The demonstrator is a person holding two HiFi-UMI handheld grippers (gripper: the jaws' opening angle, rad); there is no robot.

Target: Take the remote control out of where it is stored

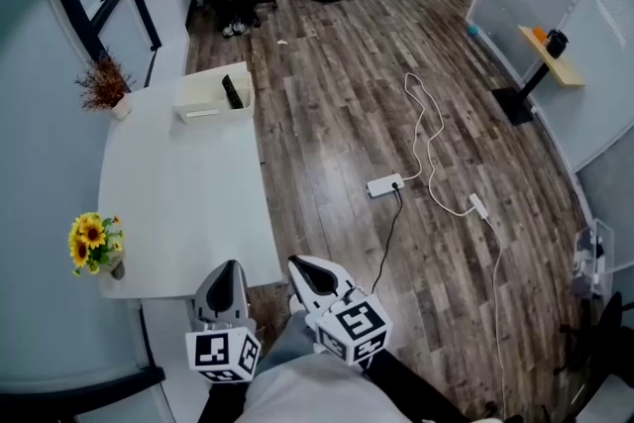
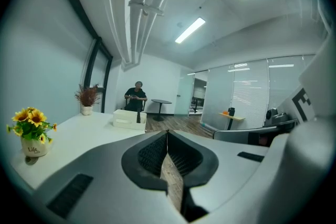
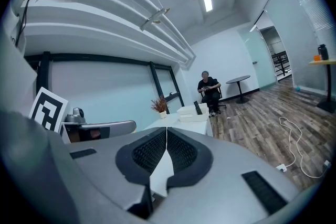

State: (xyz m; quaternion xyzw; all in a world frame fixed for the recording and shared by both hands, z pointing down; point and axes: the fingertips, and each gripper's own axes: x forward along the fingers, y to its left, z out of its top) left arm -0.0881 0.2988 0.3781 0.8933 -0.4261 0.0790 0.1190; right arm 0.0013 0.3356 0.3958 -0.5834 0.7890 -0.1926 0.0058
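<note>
Left gripper [image 2: 167, 135] and right gripper [image 3: 166, 131]: fingers shut, nothing held. Remote control [image 1: 232, 91] stands in the white box [image 1: 203, 100] at the counter's [image 1: 178, 203] far end, well apart from you. Likely light, rigid and slick; pinch its exposed upper end.

Left tool [image 1: 232, 268] and right tool [image 1: 300, 265] sit side by side, jaws closed.

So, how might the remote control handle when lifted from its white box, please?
The remote control looks slim and rigid, so probably light. It stands propped in the white box, so a nudge may tip it.
</note>
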